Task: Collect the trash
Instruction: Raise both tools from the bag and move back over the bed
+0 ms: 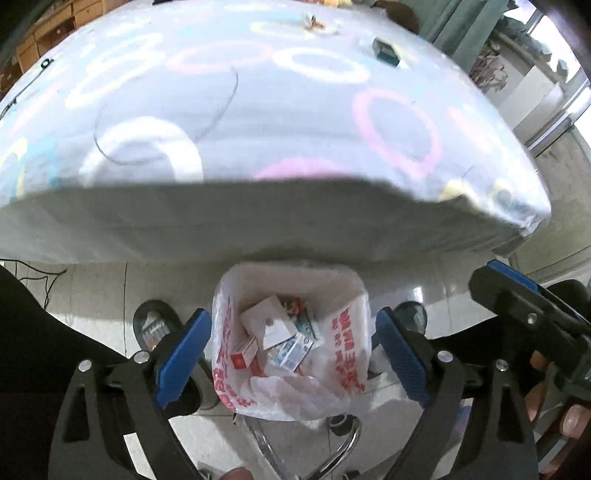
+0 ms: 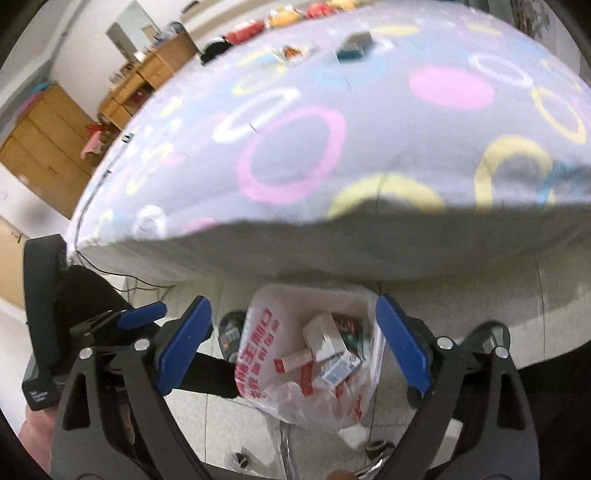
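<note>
Trash — small boxes (image 1: 273,336) — already lies in the bag (image 1: 347,332) on the floor, directly below both grippers. The left gripper (image 1: 291,358) hangs over it with jaws spread wide and nothing between them; the right gripper (image 2: 293,345) is likewise released and empty. Farther out, on the bed (image 1: 258,110), a teal box (image 1: 386,51) and a wrapper (image 1: 312,22) still lie — so the collecting looks only partly done.

Bed (image 1: 258,110) w/ ring-print sheet holds teal box (image 1: 386,51), wrapper (image 1: 312,22); trash bag (image 1: 343,332) on tiled floor (image 1: 92,288).
</note>
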{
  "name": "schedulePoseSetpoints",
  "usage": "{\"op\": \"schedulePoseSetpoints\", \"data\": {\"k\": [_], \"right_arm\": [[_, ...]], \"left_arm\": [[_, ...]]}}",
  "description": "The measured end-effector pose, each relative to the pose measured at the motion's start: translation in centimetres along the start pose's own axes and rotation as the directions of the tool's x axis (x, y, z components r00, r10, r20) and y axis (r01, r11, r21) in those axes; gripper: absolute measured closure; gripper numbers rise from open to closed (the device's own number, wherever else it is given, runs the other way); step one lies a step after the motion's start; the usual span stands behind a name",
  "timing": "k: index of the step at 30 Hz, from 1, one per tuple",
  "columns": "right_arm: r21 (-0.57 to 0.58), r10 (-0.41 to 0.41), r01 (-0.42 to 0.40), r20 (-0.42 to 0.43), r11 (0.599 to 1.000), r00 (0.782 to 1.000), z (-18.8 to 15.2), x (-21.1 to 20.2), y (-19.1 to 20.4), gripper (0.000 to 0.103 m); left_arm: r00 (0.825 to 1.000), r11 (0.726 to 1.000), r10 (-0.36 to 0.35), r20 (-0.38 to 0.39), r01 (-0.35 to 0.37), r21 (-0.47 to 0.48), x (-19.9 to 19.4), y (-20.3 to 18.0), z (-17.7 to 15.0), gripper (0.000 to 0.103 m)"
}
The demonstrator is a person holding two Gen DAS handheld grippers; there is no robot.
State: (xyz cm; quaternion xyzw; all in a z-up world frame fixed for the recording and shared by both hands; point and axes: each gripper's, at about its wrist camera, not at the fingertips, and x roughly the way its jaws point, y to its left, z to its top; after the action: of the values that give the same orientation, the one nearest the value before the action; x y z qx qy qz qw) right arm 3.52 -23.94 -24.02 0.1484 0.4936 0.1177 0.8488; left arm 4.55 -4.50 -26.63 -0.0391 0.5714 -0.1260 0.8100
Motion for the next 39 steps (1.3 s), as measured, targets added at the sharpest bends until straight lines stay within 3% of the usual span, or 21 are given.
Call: {"op": "schedulePoseSetpoints", "data": {"k": [3,13,18,22,31,39], "right_arm": [[-0.031,0.002,0.0,0.072,1.0,0.997,0.6,-2.1,0.9,0.006],[-0.059,-0.013,0.029,0.263,0.998,0.965,3.3,-8.8,1.6,0.006],[-0.04,-0.044,0.064,0.375,0.997,0.926,4.8,-12.6,2.2,0.006],[-0.05,-0.051,0.082,0.441,0.995,0.896,6.5,-15.3,3.0,0.006],[-0.038,-0.114,0.151,0.486,0.988,0.866,11.8,-17.6,3.6,0.006],[-0.017,-0.193,0.217,0.395,0.976,0.898,19.6,-15.0,2.9,0.006]], "left_arm": [[0.999,1.0,-0.002,0.053,0.001,0.008,-1.7,-0.2,0.2,0.012],[0.975,1.0,-0.023,0.222,0.021,0.013,-8.8,-0.7,2.2,0.008],[0.959,0.997,0.021,0.284,-0.041,0.063,-12.0,-1.7,4.2,0.008],[0.943,0.997,0.012,0.332,-0.036,0.068,-14.0,-1.9,6.0,0.008],[0.918,0.998,-0.009,0.396,-0.02,0.067,-15.9,-2.4,11.1,0.008],[0.928,0.997,0.005,0.372,-0.033,0.071,-14.1,-2.1,20.0,0.008]]}}
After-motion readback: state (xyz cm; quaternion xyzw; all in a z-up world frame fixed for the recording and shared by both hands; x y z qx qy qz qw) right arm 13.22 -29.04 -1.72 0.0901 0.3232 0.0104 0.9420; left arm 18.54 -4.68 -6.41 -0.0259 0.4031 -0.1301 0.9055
